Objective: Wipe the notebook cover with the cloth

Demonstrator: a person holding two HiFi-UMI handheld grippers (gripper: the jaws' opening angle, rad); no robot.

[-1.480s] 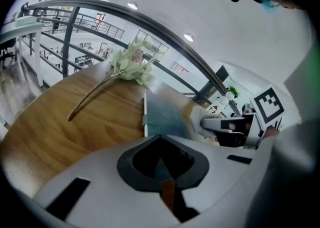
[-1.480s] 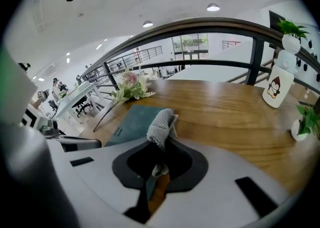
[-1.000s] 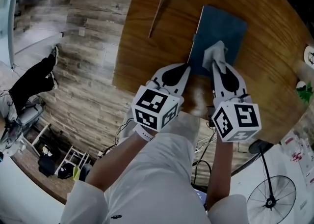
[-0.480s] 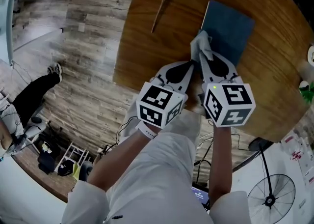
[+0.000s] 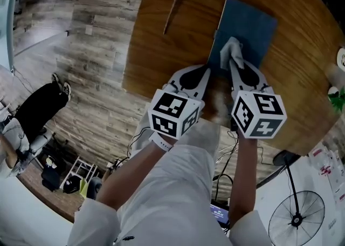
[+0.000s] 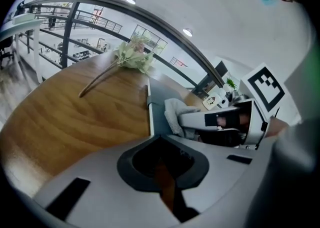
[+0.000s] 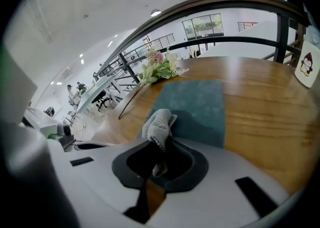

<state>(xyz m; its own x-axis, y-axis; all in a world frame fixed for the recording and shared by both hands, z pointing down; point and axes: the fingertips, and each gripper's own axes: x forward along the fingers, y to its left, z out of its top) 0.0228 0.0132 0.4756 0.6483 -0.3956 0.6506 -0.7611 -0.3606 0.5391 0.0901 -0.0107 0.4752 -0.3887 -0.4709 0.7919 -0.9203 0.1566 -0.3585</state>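
- Notebook (image 5: 245, 29) lies flat on the table (image 5: 161, 50), its long axis running away from me, straight ahead of my right gripper (image 5: 233, 62).
- My right gripper pinches the cloth (image 5: 233, 49), which sits on the notebook's near end.
- My left gripper (image 5: 207, 70), pressed together and empty, waits off the notebook's near-left corner.

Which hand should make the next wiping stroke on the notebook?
Right. The right tool grips the cloth on the notebook cover; the left tool is shut and empty near its edge.
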